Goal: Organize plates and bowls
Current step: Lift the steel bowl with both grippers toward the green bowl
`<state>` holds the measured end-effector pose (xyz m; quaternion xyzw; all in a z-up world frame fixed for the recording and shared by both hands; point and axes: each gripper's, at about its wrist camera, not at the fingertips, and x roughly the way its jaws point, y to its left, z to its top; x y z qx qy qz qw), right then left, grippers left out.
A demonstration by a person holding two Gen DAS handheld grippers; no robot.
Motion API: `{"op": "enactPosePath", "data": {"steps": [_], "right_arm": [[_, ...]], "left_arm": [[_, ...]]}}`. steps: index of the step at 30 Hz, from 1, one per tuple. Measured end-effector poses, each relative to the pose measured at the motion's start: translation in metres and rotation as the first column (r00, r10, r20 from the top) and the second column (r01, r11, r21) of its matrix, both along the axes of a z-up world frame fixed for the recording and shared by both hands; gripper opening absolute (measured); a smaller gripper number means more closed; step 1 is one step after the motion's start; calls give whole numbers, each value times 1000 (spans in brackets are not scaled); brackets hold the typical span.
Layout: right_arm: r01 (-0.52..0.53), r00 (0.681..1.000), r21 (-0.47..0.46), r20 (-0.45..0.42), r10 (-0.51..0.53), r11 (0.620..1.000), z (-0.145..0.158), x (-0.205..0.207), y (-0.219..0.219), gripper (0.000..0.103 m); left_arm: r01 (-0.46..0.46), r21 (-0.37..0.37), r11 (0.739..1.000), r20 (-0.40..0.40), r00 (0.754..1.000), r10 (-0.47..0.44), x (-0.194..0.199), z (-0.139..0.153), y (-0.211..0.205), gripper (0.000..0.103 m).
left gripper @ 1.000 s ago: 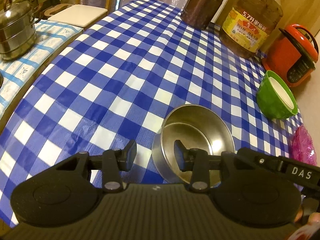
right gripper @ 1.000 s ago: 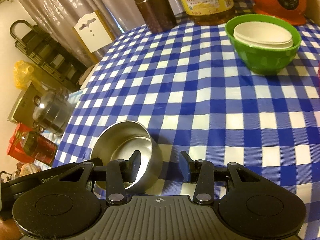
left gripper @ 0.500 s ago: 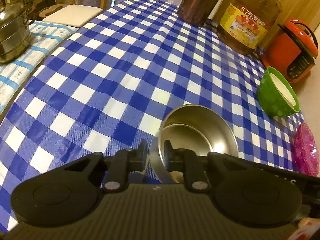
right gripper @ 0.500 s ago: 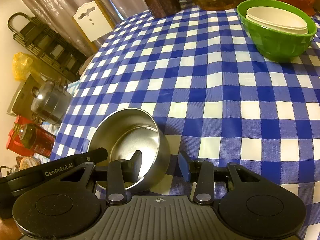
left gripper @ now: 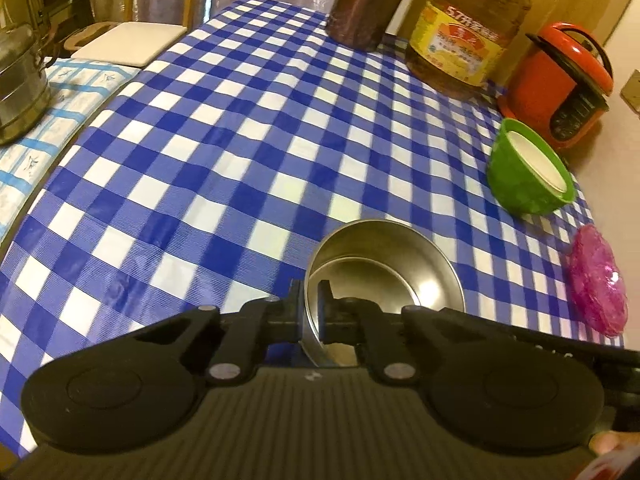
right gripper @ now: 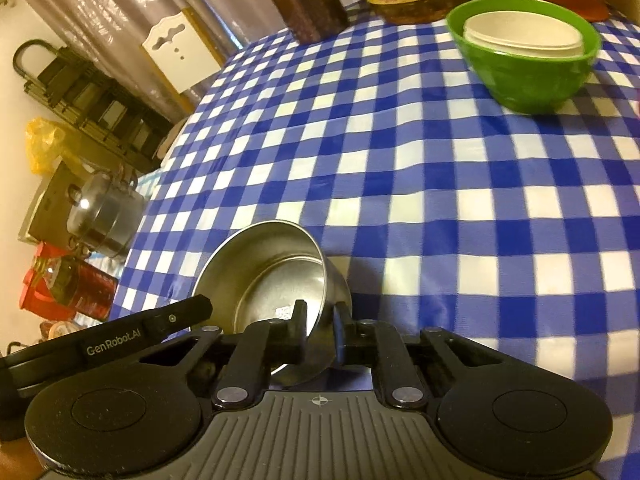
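Note:
A steel bowl point(left gripper: 384, 268) is tilted just above the blue checked tablecloth point(left gripper: 224, 152). My left gripper point(left gripper: 311, 304) is shut on its left rim. My right gripper point(right gripper: 320, 322) is shut on its right rim; the steel bowl point(right gripper: 272, 276) shows there with the left gripper's arm beside it. A green bowl point(left gripper: 524, 172) with white bowls point(left gripper: 536, 158) nested inside stands at the far right, also in the right wrist view point(right gripper: 528, 60). A pink plate point(left gripper: 598, 280) lies near the right edge.
At the back stand a brown canister point(left gripper: 368, 4), an oil jug point(left gripper: 468, 28) and an orange rice cooker point(left gripper: 560, 84). A steel steamer pot point(left gripper: 20, 84) sits on a side surface left of the table. A dish rack point(right gripper: 88, 96) stands beyond.
Both grippers have closed onto the steel bowl's rim, left first, then right. The bowl has tilted and lifted slightly off the cloth.

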<state>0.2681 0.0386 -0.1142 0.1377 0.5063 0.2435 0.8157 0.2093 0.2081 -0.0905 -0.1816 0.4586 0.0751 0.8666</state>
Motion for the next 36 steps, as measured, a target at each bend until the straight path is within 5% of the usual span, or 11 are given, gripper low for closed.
{"op": "enactPosePath", "data": {"steps": [18,36], "right_arm": [[150,988,32,39,-151,988,41,-27,-100,12],[261,961,75,77,-267,962,68,-26,-173,11]], "left_arm": [[137,-52,989,56,989,-134,-4,31,-82,5],[254,-19,967,102,963,-251,22,63,-150,5]]}}
